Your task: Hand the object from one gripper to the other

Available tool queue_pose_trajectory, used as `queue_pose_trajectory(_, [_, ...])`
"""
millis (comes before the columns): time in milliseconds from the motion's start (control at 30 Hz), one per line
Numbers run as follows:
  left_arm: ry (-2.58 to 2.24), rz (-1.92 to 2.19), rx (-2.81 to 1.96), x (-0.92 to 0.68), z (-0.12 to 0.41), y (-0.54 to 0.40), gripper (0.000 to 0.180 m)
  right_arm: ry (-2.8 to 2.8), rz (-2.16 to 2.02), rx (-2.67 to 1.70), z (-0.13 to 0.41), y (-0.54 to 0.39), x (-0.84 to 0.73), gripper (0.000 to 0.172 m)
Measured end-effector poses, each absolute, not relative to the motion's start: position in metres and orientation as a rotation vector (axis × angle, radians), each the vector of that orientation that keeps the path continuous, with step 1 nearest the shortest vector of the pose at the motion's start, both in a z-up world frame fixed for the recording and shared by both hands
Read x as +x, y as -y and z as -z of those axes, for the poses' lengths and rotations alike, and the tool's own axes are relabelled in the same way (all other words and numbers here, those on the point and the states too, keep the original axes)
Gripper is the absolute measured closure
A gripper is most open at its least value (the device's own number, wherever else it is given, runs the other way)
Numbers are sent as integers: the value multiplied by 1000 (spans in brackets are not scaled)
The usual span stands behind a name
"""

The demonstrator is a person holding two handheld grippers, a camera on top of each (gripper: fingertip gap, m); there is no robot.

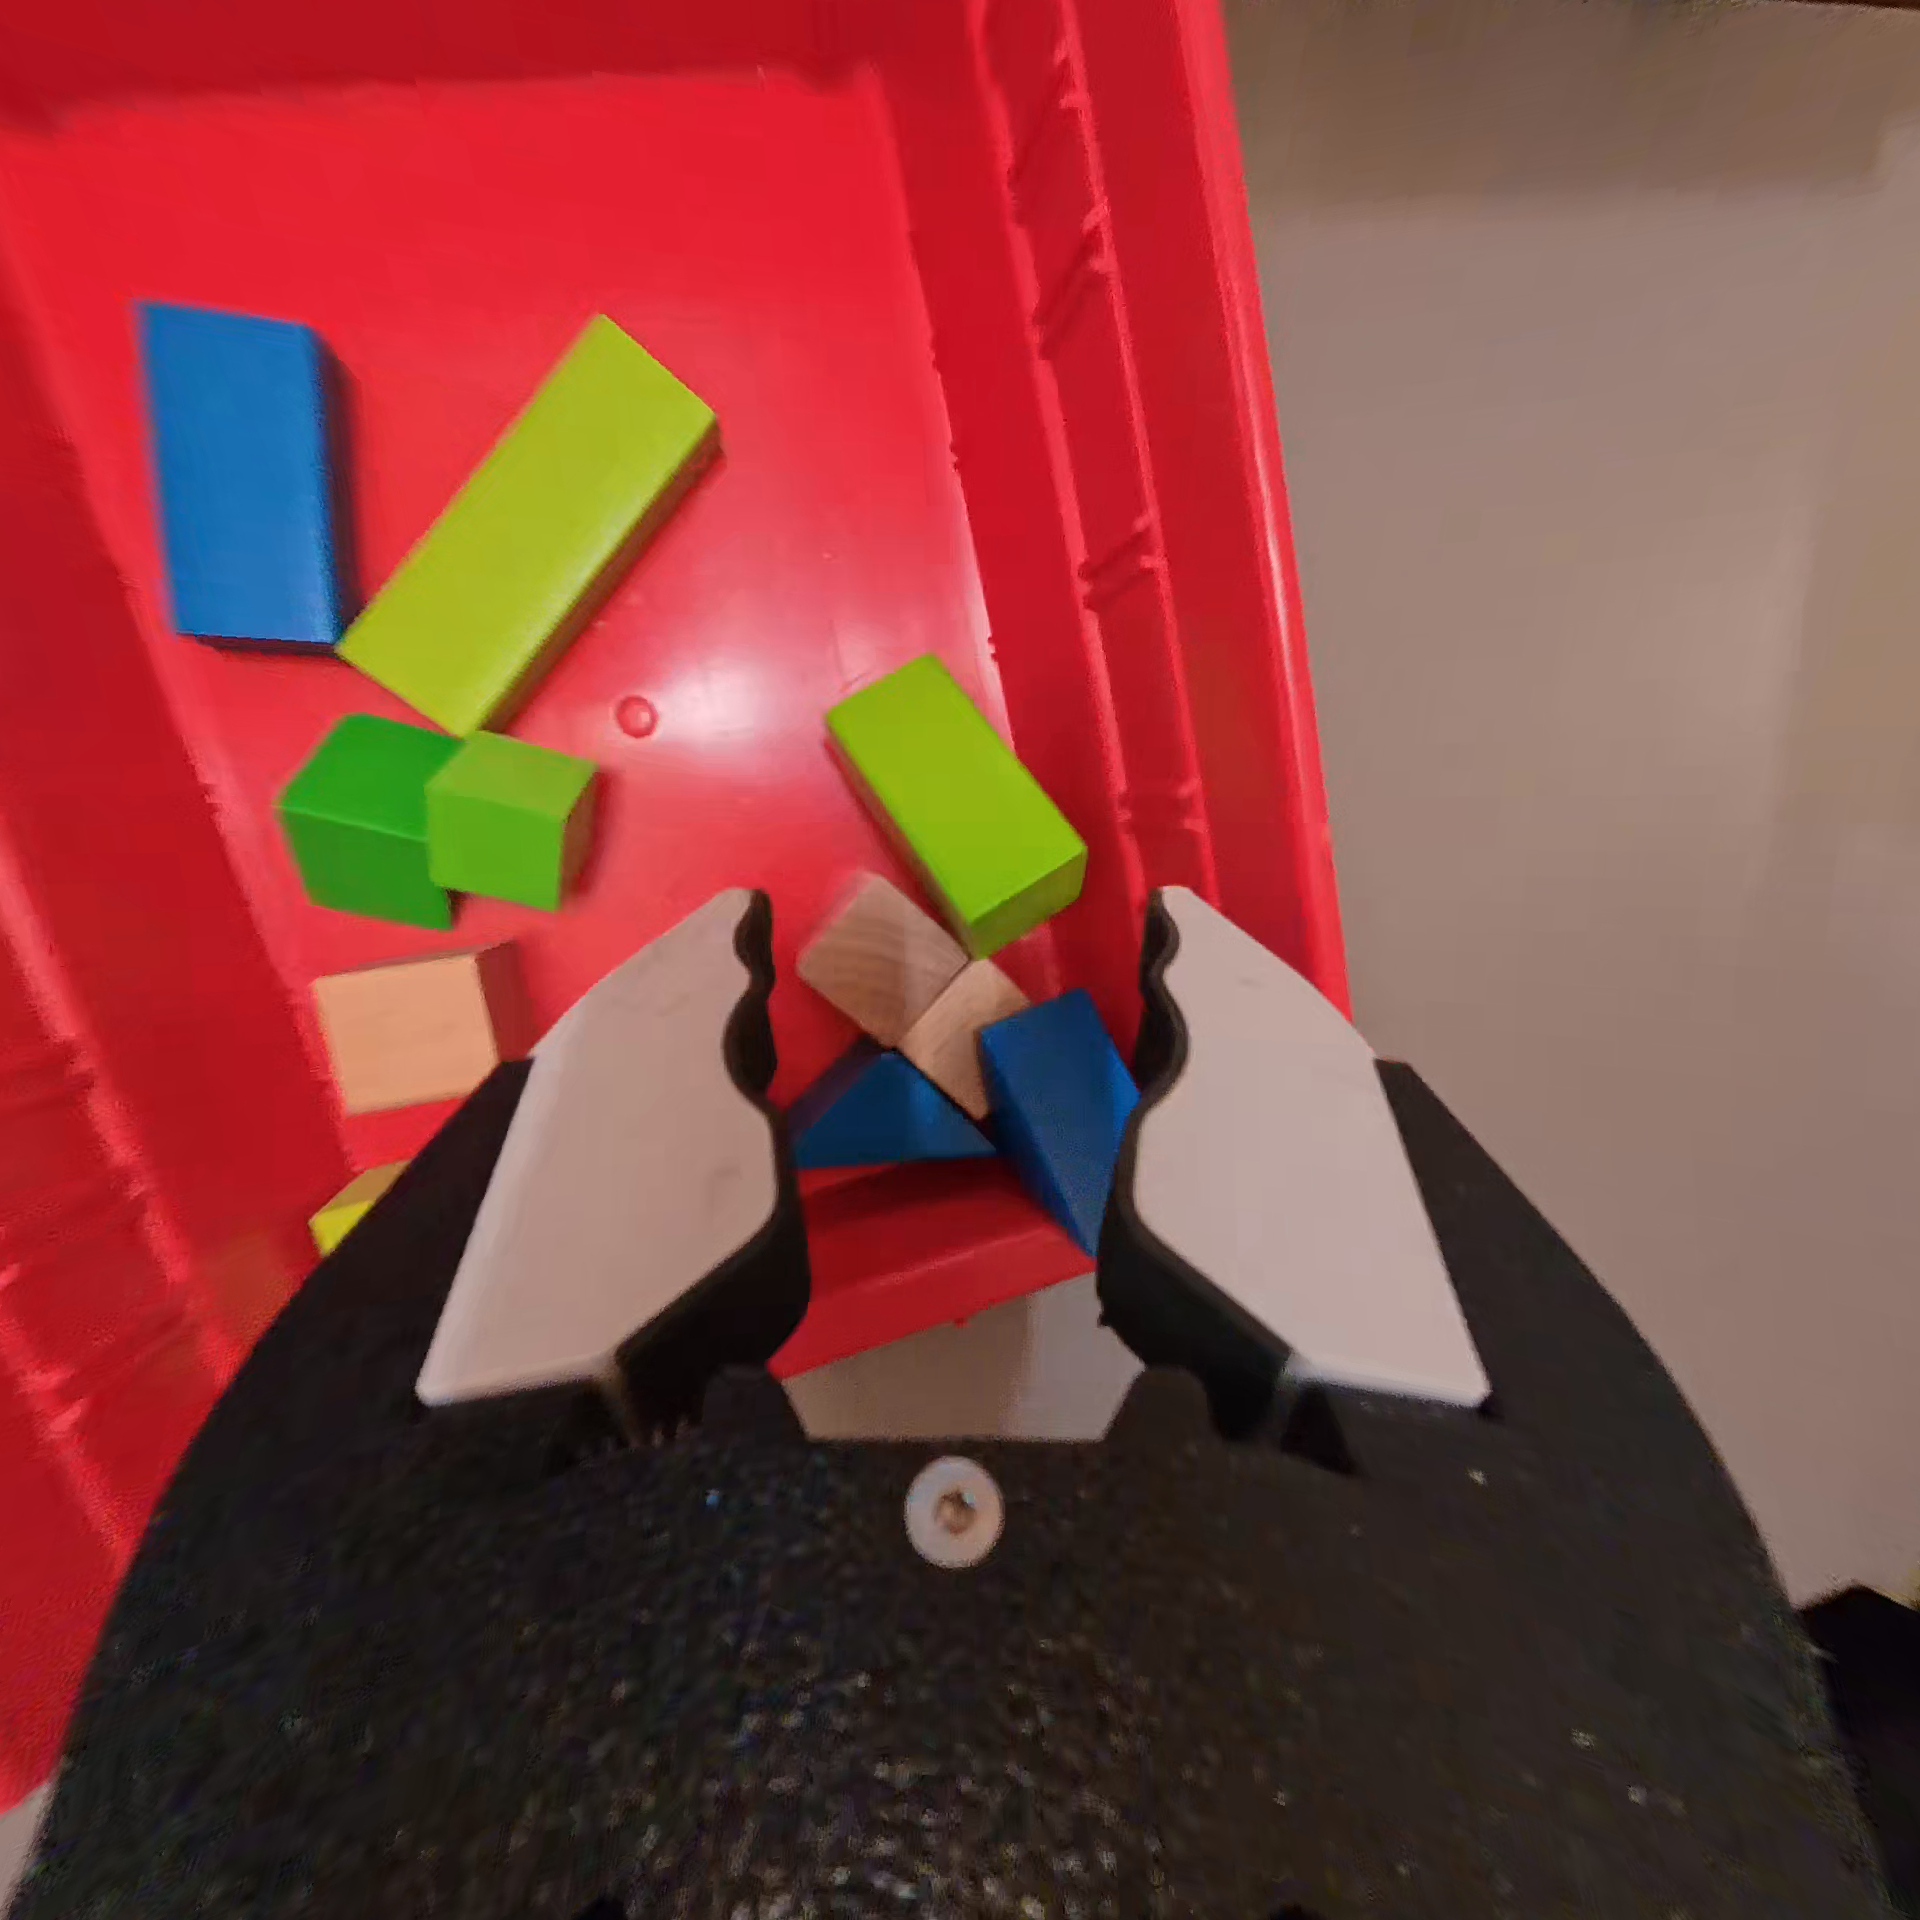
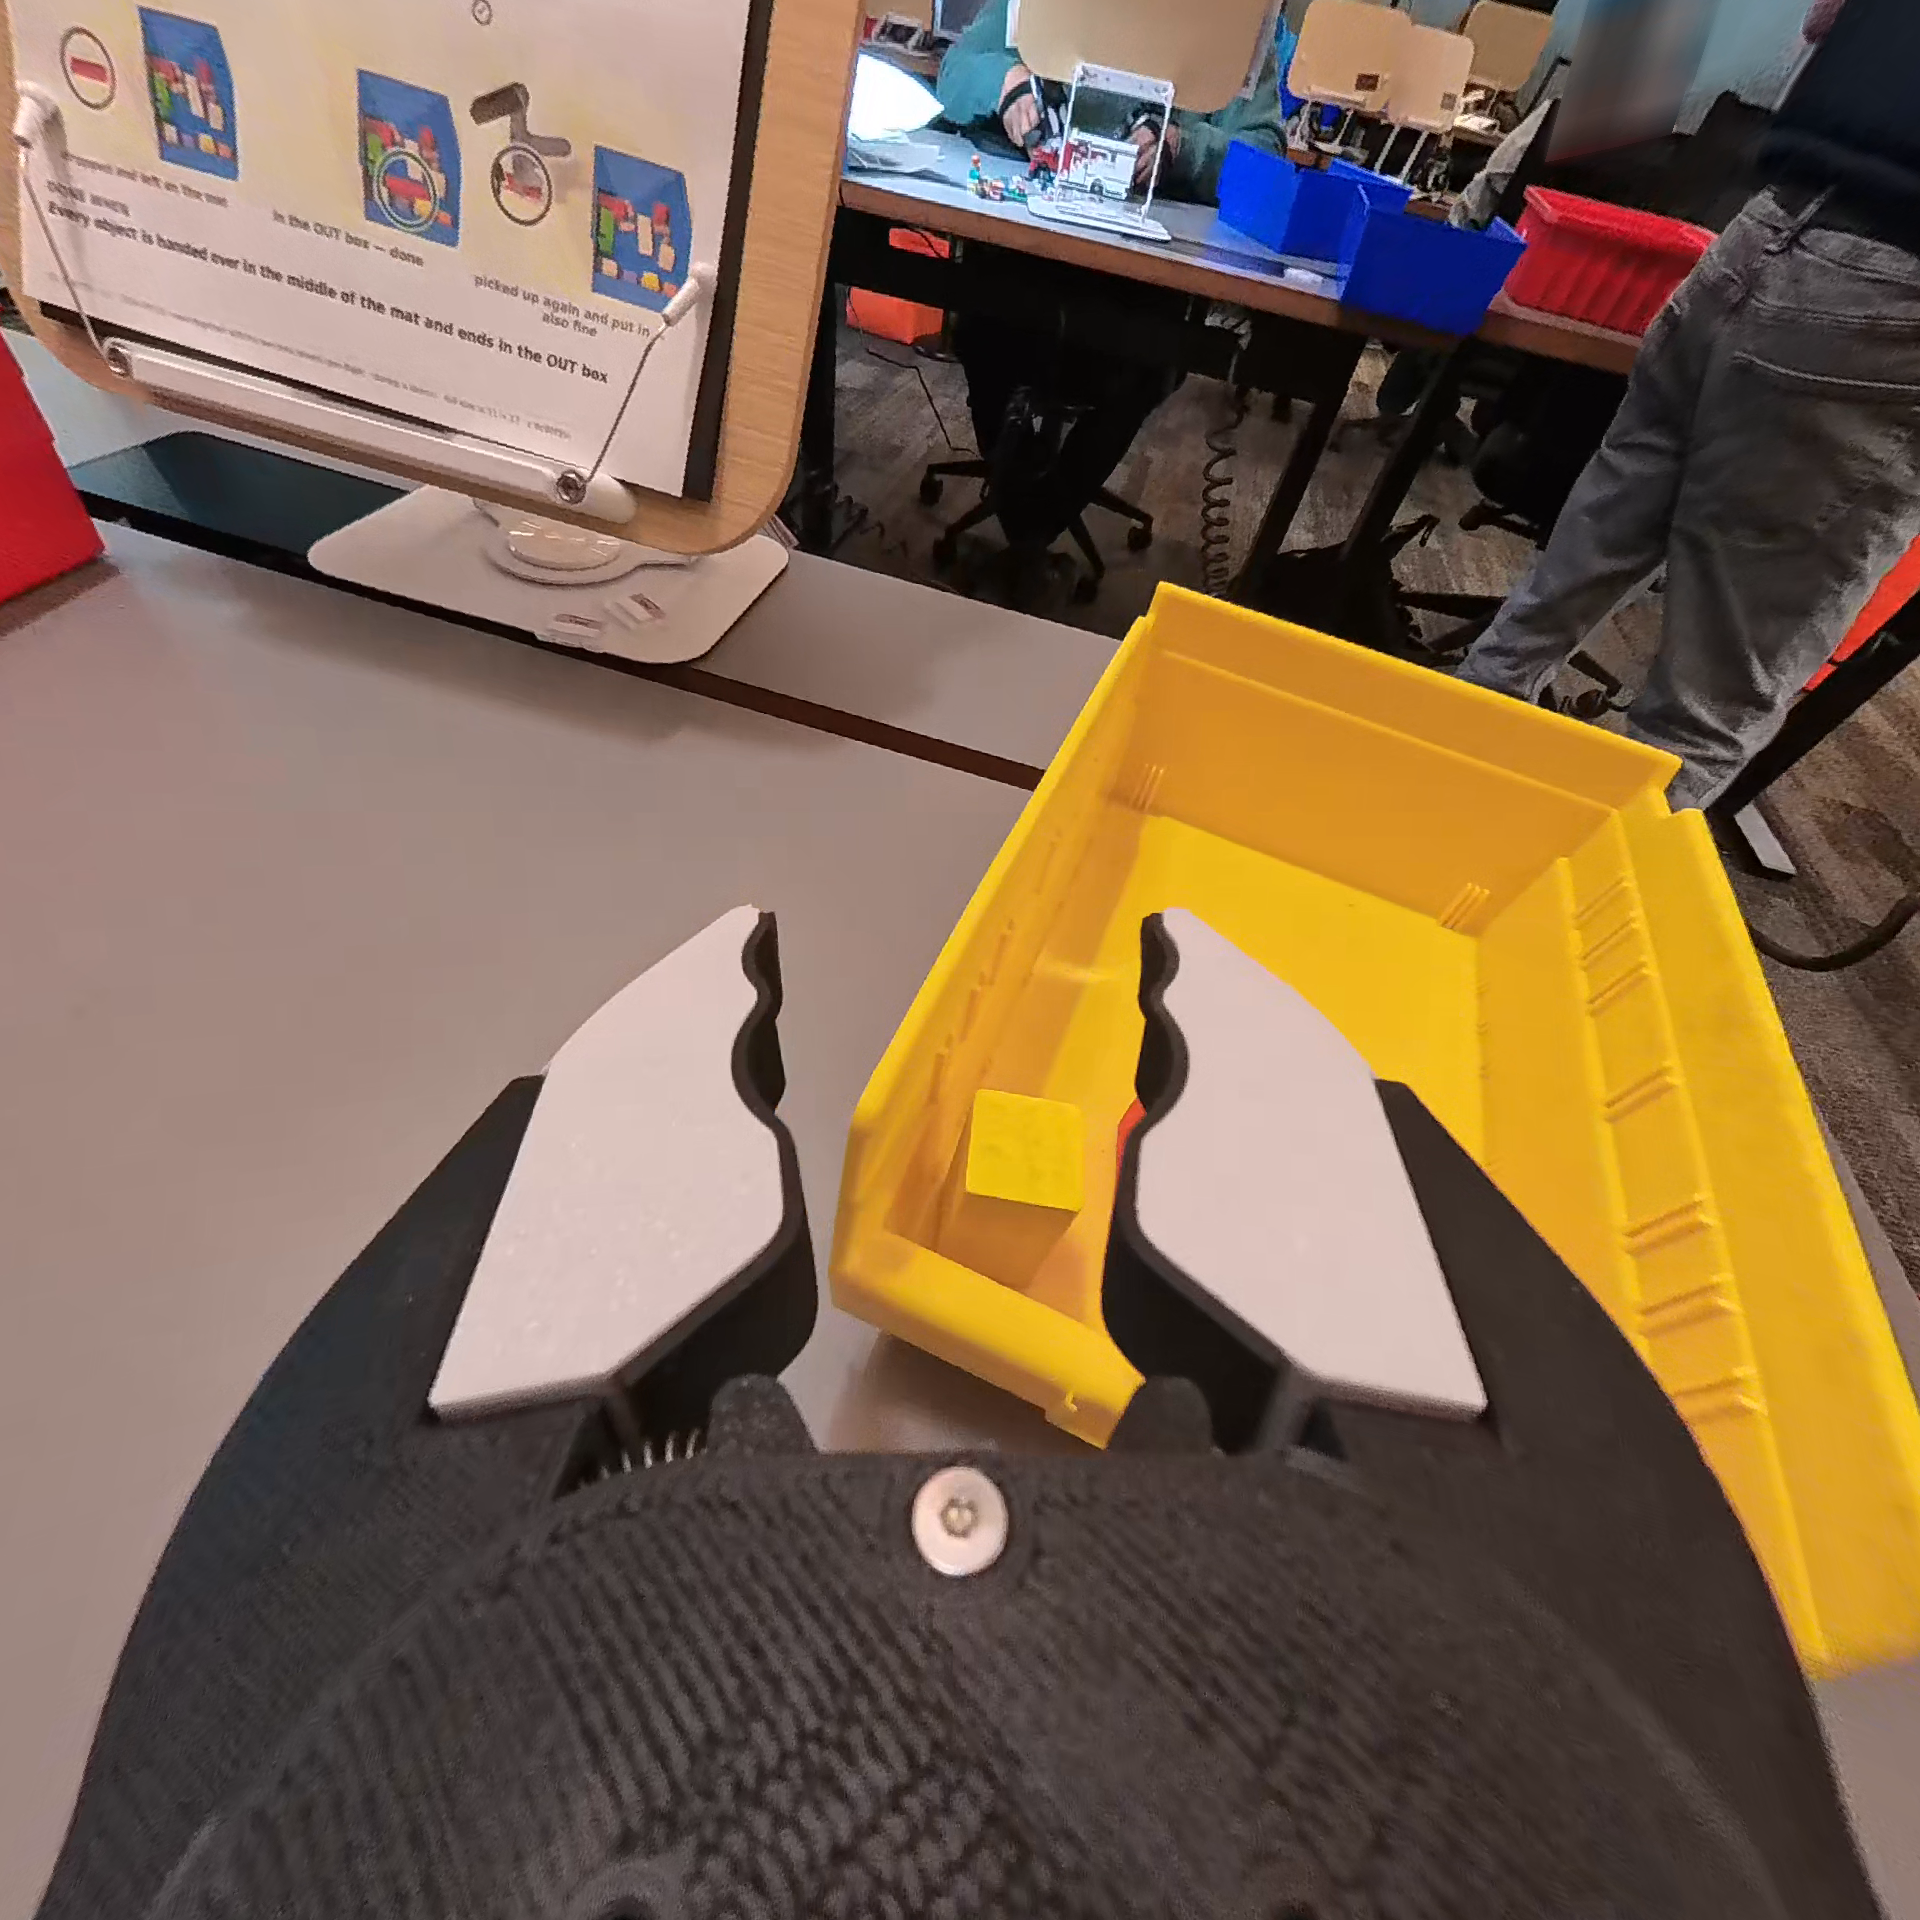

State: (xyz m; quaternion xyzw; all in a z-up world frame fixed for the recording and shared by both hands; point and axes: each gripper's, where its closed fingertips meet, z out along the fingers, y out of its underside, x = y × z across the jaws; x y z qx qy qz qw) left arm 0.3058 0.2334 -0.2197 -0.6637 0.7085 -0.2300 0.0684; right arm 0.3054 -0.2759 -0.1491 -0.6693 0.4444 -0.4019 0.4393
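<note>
The left tongs [image 1: 956, 935] stand wide open and bare above the near right corner of the red plastic bin [image 1: 1174, 520], over a heap of plain wooden blocks [image 1: 883, 956] and blue wooden wedges [image 1: 1049, 1101]. The right tongs [image 2: 956, 956] also gape bare, over the near left wall of the yellow plastic bin [image 2: 1351, 748] on the grey bench [image 2: 364, 831], where a yellow cube [image 2: 1023, 1153] lies.

Left wrist view looks steeply down, close, into a red bin [image 1: 1164, 436]. Right wrist view looks forward and downward across the desk [image 2: 312, 883], near a yellow bin's [image 2: 1714, 1195] corner. The views share nothing visible.
</note>
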Motion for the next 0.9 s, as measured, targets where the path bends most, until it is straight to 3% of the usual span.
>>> queue_pose_trajectory(33, [-2155,683,-2040,309,224,-231,113,-1104,996,-1658,149,276,305,105])
queue_pose_trajectory(233, [-2174,578,-2335,322,245,-226,114,-1101,980,-1669,151,276,305,104])
queue_pose_trajectory(467, [-2207,453,-2457,326,255,-216,132,-1100,943,-1684,156,274,306,103])
queue_pose_trajectory(900, [-2157,249,-2473,324,269,-226,125,-1082,903,-1698,159,268,306,101])
